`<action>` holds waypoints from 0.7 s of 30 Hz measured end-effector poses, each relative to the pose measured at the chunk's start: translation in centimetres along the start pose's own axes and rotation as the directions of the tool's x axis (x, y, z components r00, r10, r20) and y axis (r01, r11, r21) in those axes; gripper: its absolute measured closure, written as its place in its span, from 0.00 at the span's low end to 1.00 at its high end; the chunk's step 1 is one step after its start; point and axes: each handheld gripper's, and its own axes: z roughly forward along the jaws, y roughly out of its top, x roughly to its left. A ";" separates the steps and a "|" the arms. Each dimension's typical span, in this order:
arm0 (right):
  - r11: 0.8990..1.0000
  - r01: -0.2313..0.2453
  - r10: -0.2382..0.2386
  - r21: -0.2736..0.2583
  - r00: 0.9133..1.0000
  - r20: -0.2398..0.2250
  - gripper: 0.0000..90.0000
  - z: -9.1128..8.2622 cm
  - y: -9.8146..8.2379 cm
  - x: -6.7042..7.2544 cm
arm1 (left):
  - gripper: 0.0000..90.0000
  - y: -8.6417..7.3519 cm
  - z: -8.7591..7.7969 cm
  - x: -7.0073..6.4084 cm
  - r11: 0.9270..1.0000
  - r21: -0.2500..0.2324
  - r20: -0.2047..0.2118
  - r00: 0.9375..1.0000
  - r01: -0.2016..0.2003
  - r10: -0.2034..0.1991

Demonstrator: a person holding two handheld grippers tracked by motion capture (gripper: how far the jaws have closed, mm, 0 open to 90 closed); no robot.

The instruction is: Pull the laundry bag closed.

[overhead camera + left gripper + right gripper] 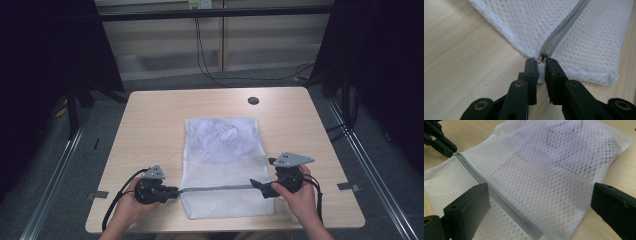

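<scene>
A white mesh laundry bag [222, 165] lies flat on the wooden table [150, 125], with a pale bundle [220, 136] inside its far half. A grey zipper [215, 188] runs across the bag near its front end. My left gripper [175, 190] sits at the zipper's left end; in the left gripper view it [541, 72] is shut on the zipper pull [541, 65]. My right gripper [256, 185] stands at the zipper's right end. In the right gripper view its jaws are wide open over the mesh bag [554, 170] and the zipper [506, 207], holding nothing.
A dark round grommet [253, 100] sits in the table near its far edge. Black cables [205, 55] trail on the floor behind the table. Bare tabletop lies left and right of the bag. The left gripper [439, 140] appears at the top left of the right gripper view.
</scene>
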 end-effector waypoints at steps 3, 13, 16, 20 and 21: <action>1.000 -0.004 0.004 0.001 1.000 0.009 0.02 -0.1 -0.1 -0.1 | 0.90 0.1 0.0 0.0 1.000 0.013 -0.004 1.000 -0.003 0.003; 1.000 -0.003 0.003 0.006 1.000 0.002 0.02 0.1 0.0 0.1 | 0.90 0.8 -1.4 0.3 0.999 -0.041 0.015 0.999 0.035 -0.034; 1.000 0.002 -0.002 0.004 1.000 -0.007 0.02 0.2 0.0 0.1 | 0.90 1.0 -1.4 0.4 0.998 -0.046 0.015 0.999 0.048 -0.047; 1.000 0.001 -0.001 0.005 1.000 -0.008 0.02 0.3 0.0 0.2 | 0.90 1.5 -1.3 0.2 0.996 -0.071 0.025 0.998 0.053 -0.051; 1.000 0.000 0.000 0.005 1.000 -0.007 0.02 0.3 0.0 0.2 | 0.90 1.9 -1.3 0.3 0.995 -0.072 0.032 0.998 0.064 -0.062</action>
